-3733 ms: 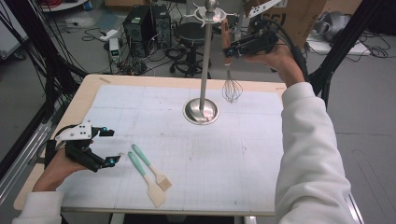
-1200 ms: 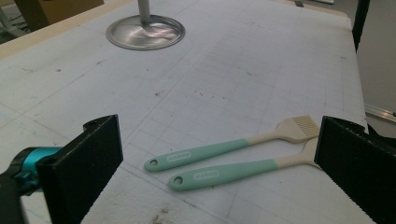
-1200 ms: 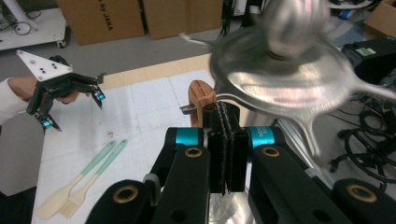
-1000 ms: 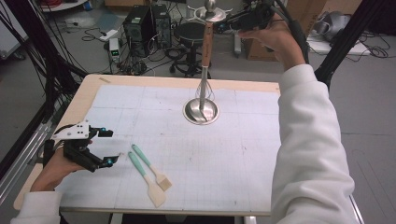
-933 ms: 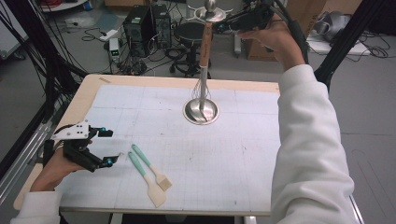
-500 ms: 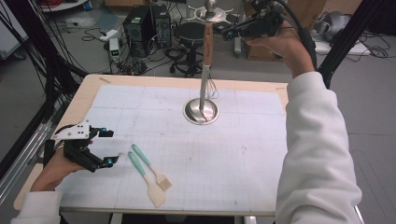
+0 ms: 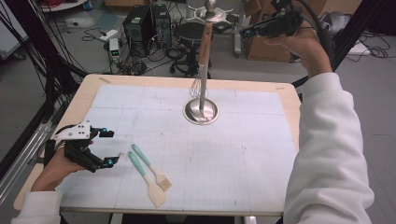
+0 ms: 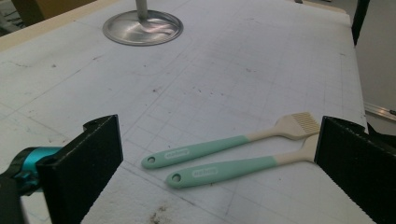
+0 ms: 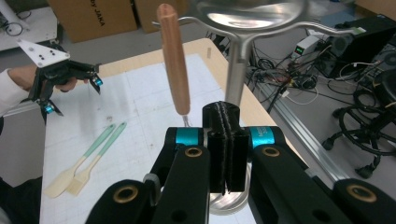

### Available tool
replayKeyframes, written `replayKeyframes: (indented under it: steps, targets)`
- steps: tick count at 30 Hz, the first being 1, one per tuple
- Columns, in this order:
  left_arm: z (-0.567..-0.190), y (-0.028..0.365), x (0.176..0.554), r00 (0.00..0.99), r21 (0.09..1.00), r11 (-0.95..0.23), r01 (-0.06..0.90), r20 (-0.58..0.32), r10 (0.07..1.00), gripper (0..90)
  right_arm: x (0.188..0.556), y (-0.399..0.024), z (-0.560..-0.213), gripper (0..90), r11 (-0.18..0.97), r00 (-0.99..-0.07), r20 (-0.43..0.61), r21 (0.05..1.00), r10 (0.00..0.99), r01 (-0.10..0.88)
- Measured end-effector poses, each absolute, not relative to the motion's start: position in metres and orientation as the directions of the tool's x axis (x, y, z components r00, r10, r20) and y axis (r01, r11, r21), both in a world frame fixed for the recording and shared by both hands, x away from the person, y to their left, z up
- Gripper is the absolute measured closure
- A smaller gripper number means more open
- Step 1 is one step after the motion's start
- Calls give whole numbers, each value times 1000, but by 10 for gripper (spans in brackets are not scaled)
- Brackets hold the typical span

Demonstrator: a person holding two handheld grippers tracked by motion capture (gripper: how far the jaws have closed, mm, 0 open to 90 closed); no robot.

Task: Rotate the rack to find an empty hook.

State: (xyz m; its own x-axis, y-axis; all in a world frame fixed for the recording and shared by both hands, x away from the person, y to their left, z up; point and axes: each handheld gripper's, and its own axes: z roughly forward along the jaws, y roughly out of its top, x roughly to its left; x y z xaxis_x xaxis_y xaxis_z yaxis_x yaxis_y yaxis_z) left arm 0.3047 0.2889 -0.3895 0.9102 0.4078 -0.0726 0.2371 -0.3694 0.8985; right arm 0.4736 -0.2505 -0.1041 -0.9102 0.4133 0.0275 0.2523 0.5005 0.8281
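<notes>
Below, gridded white mat (image 7: 252,154) on wooden table (image 7: 88,95).

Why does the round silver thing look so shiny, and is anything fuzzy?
Left gripper view: the stand's round base throws back white glare from the lights. Right gripper view: the silver top disc glares too, and the nearest black tongs look soft. High view: the whisk looks slightly blurry.

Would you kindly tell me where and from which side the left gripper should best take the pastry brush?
Probably the green handle of the pastry brush, from above: it lies flat, and the spatula lies alongside, so the jaws should straddle the handle's far end, where the gap looks widest.
</notes>
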Motion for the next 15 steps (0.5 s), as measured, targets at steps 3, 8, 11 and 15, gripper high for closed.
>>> replayKeyframes:
  steps: [3, 8, 11, 15]
  targets:
    - [-390, 289, 305, 910, 897, -370, 241, -77, 407, 17, 478, -254, -104, 893, 498, -906, 30, 828, 423, 260]
    - [-390, 289, 305, 910, 896, -372, 243, -78, 406, 17, 488, -256, -107, 894, 478, -900, 36, 838, 434, 264]
    - [-390, 289, 305, 909, 896, -371, 243, -78, 408, 17, 495, -254, -110, 894, 474, -895, 34, 839, 445, 268]
    - [-390, 290, 304, 910, 893, -379, 244, -76, 407, 17, 499, -249, -110, 894, 452, -899, 46, 853, 435, 263]
